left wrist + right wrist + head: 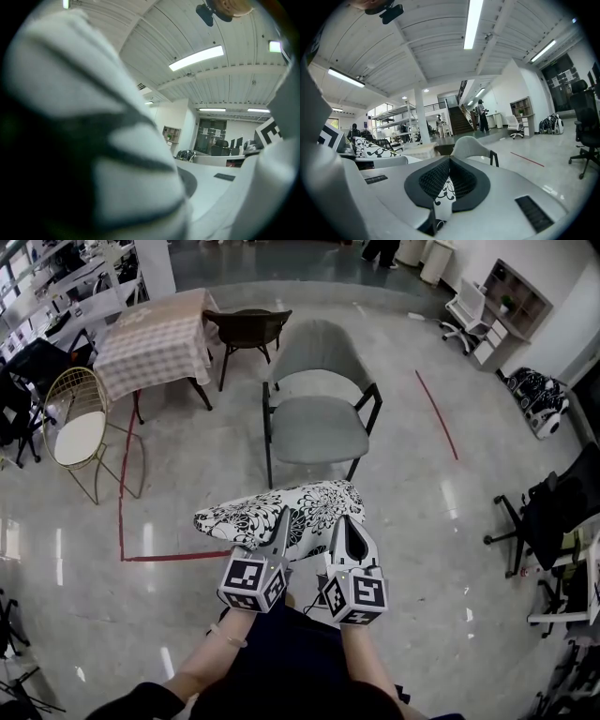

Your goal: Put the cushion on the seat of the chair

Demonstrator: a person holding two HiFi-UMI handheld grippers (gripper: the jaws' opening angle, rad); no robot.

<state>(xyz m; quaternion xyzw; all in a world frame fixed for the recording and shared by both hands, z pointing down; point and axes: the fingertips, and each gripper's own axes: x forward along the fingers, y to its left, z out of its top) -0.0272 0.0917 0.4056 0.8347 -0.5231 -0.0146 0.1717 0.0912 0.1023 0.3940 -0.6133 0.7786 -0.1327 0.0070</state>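
Cushion [246, 517] up off the floor. 2 grippers pinch its near edge shut: left gripper [280, 532] at 6 o'clock, right gripper [351, 527] at 4. Chair [317, 427] at 12 o'clock, apart.

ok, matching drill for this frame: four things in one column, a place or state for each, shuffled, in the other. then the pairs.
1 cushion
2 grey chair
3 wire chair
4 table

a under a checked cloth
b straight beyond the cushion, seat bare
c pinched in the jaws of the left gripper and the right gripper
d gold frame, white seat, far left

Pairs: 1-c, 2-b, 3-d, 4-a
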